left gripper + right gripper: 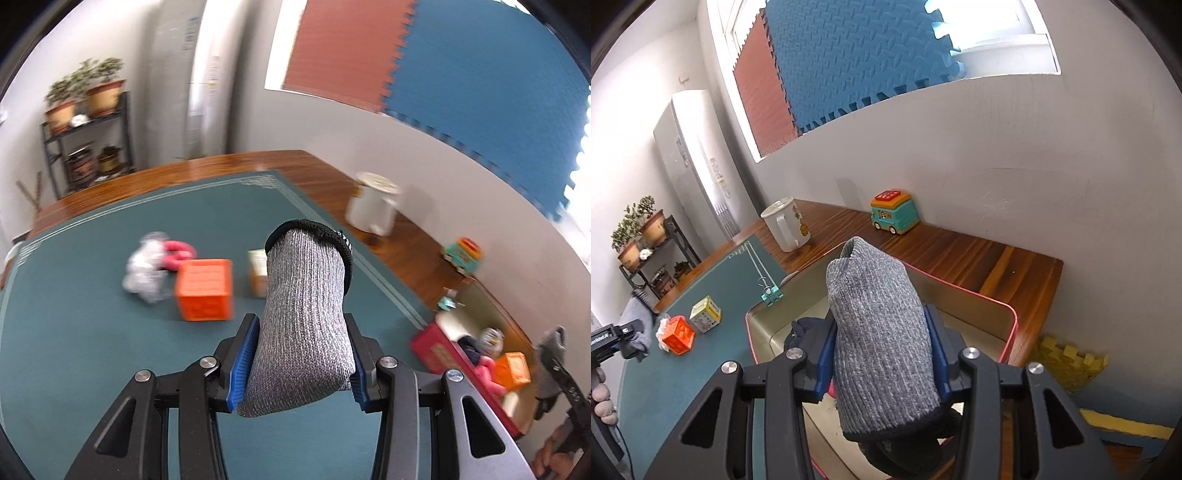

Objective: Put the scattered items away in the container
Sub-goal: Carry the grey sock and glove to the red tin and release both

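My left gripper [301,334] is shut on a grey knitted glove [303,317] with a black cuff, held above the green mat [92,350]. My right gripper [881,332] is shut on a second grey knitted glove [882,339], held over the red-rimmed container [1012,321]. The container [432,349] also shows at the right of the left wrist view, holding an orange cube [511,369] and a pink item. On the mat lie an orange cube [205,290], a small cream box [256,271], a pink ring [177,254] and a crumpled white item [144,267].
A white mug [786,225] and a teal toy bus [894,216] stand on the wooden table [960,254] near the wall. A teal binder clip [771,293] sits at the container's far corner. A plant shelf [88,144] stands beyond the table.
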A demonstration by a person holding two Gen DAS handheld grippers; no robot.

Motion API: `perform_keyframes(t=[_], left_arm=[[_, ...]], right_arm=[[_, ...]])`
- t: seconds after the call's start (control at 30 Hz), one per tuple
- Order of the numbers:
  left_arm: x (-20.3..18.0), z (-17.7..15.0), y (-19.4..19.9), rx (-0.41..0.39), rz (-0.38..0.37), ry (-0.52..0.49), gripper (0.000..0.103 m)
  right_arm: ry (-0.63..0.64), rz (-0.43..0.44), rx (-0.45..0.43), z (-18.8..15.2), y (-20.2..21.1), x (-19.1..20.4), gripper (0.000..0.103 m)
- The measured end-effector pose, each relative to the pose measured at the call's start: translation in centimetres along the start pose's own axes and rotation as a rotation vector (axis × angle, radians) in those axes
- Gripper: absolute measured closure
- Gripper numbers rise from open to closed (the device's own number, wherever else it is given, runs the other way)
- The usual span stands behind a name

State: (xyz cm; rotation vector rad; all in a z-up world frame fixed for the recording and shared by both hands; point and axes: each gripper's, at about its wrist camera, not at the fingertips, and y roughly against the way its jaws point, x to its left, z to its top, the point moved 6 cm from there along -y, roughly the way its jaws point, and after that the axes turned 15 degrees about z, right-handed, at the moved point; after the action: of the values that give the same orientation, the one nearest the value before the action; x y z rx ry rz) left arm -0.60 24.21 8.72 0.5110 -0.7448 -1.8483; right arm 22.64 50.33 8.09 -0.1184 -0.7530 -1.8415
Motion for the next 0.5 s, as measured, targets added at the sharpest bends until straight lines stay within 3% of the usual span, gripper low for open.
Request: perform_keyframes(t=[0.33, 0.5], left_arm=[[-14.8, -1.7, 0.0, 0.052, -0.175, -0.182, 0.057], [-20.3, -2.6, 0.3, 0.048, -0.235, -0.273, 0.057]], right_arm=[[-0.007, 0.037, -0.051, 0.2, 1.2, -2.0, 0.056], [-0.047, 0.037, -0.061, 0.1, 1.4, -3.8, 0.056]])
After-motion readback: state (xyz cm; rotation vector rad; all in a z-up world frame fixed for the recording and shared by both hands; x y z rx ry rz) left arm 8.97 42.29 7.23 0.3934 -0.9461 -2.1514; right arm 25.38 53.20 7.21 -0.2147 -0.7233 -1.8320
